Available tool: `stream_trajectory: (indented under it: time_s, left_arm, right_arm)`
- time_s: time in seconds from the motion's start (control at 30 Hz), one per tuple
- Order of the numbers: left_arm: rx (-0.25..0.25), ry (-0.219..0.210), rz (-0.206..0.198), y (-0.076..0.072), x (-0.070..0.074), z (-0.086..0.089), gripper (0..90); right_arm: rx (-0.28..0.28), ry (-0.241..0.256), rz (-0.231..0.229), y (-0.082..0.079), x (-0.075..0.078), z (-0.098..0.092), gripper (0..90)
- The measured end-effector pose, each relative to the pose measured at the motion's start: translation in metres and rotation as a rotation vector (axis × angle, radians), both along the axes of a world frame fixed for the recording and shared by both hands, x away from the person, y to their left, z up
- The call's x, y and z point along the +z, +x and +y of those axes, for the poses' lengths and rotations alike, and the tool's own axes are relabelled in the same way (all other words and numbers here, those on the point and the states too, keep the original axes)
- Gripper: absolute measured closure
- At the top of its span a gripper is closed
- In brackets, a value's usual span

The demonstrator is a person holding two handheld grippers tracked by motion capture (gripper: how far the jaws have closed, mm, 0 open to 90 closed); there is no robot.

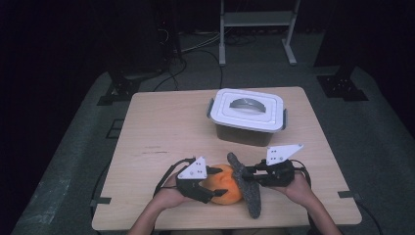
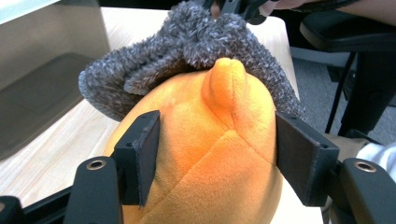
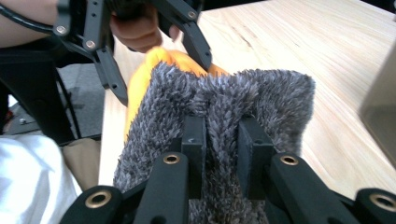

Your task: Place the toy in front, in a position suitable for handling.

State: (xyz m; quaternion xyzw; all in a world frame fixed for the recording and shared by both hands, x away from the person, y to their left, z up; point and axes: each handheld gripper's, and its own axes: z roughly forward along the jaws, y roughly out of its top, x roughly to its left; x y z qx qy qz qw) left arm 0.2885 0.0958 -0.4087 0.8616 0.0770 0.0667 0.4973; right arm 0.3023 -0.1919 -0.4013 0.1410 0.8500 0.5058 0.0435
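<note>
You are working low in the high view, near the bottom edge of the surface [image 1: 161, 127]. Your left gripper [image 1: 211, 185] is clamping the orange plush toy [image 1: 226, 190], which is lying just below the centre of that frame. In the left gripper view, the 2 black jaws are pressing against the toy's flanks at lower left and lower right, with the orange plush toy [image 2: 219, 154] bulging up between them and a small nub standing at the upper middle.

Your right gripper [image 1: 247, 174] is pinching the grey fuzzy cloth [image 1: 247, 188], which is draping over the right side of the toy and running as a strip from the middle of the high view down toward the bottom edge. In the right gripper view, the 2 jaws are squeezing a ridge of the grey fuzzy cloth [image 3: 219, 112] at lower centre, and the orange toy is peeking out behind it at upper left, where the left gripper [image 3: 154, 56] is holding it.

A white lidded box [image 1: 247, 115] with a grey handle is sitting above the toy in the high view, well apart from both grippers.
</note>
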Motion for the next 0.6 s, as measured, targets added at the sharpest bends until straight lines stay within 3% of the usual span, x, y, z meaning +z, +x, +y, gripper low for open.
stream_trajectory:
  time_s: [0.13,0.2,0.43,0.6]
  left_arm:
    - [0.030,-0.011,0.001,0.002,0.001,0.001,35.1]
    - [0.047,-0.013,-0.001,0.003,0.002,0.003,35.0]
    - [0.065,-0.016,0.003,0.003,0.002,0.002,35.8]
    - [0.025,-0.008,0.020,0.001,0.001,0.000,35.0]
  right_arm:
    - [0.033,0.040,-0.045,-0.009,0.012,0.006,74.4]
    - [0.043,0.020,-0.053,-0.011,0.013,0.009,74.4]
    - [0.017,-0.004,-0.028,-0.005,0.003,0.005,74.3]
    - [0.010,-0.013,-0.015,-0.002,-0.001,0.002,74.3]
